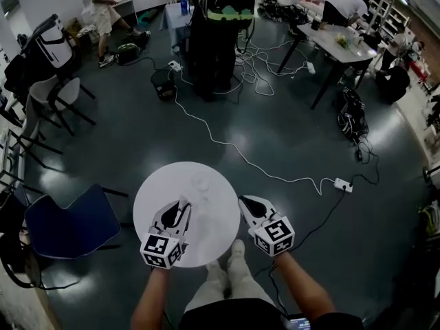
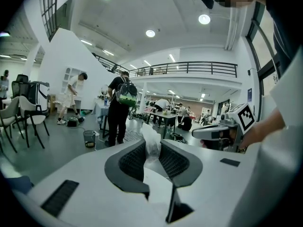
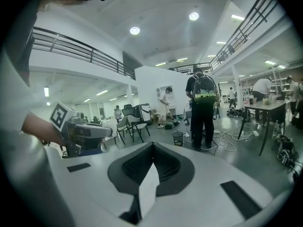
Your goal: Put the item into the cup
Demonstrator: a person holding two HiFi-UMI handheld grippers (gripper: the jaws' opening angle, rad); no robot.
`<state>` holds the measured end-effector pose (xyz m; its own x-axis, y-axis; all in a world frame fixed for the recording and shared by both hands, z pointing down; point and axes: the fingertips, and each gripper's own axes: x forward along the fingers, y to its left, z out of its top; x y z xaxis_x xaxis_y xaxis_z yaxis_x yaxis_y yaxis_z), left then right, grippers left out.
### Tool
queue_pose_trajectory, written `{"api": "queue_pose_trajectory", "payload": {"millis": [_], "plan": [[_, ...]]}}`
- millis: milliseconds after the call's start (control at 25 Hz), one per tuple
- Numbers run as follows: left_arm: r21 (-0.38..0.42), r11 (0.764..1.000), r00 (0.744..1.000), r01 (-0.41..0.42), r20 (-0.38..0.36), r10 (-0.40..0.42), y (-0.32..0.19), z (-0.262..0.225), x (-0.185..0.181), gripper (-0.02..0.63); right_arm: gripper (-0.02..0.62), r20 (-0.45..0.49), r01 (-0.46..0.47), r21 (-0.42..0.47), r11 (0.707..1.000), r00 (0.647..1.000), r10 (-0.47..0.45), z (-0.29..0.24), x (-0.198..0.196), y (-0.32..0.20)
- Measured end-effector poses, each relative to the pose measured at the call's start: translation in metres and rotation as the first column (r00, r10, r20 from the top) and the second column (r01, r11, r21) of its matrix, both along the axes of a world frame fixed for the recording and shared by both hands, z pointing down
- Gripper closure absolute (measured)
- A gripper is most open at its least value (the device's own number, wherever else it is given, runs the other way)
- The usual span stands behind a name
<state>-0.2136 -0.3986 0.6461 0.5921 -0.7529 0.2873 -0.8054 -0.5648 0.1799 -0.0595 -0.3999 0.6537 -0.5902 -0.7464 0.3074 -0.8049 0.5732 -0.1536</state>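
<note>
Nearest the head camera, the person's legs (image 1: 230, 275) enter from 6 o'clock, with a bare forearm on each side leading to a gripper. Left gripper (image 2: 152, 149): jaws clamped on the item (image 2: 150, 132), a crumpled, thin white piece that stands up from between the ribbed pads. In the head view this gripper lies over the 7 o'clock sector of the round white table (image 1: 213, 218). Right gripper (image 3: 152, 148): jaws pressed together with nothing between them, positioned at the table's 4 o'clock edge. Markings: each gripper carries a cube of black-and-white square code patterns, which do not read as text. Surface and room: the table stands on a dark, glossy floor (image 1: 137, 136). A white cable (image 1: 227, 150) runs from 12 o'clock to a power strip (image 1: 343, 184) at 3 o'clock. A blue chair (image 1: 72, 224) sits at 9 o'clock, and a standing person with a backpack (image 1: 216, 19) is at 12 o'clock. A dark work table (image 1: 330, 47) is at 1 o'clock. Limits: a faint translucent shape (image 1: 201, 183) on the tabletop, ahead of both grippers, cannot be identified with certainty.
</note>
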Motion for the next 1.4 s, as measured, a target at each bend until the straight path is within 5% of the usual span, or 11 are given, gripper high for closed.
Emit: {"api": "queue_pose_trajectory", "payload": {"millis": [760,1400], "plan": [[-0.102,0.994,0.995,-0.029,0.087,0.038,-0.053,0.101,0.046,0.512,0.581,-0.015,0.015,-0.094,0.995,1.000,-0.016,0.085,0.031,-0.035],[-0.108,0.994,0.992,-0.035,0.116,0.048,-0.117,0.140,0.071,0.512,0.581,0.002,-0.002,-0.165,0.986,1.000,0.003,0.134,0.049,-0.046]]}}
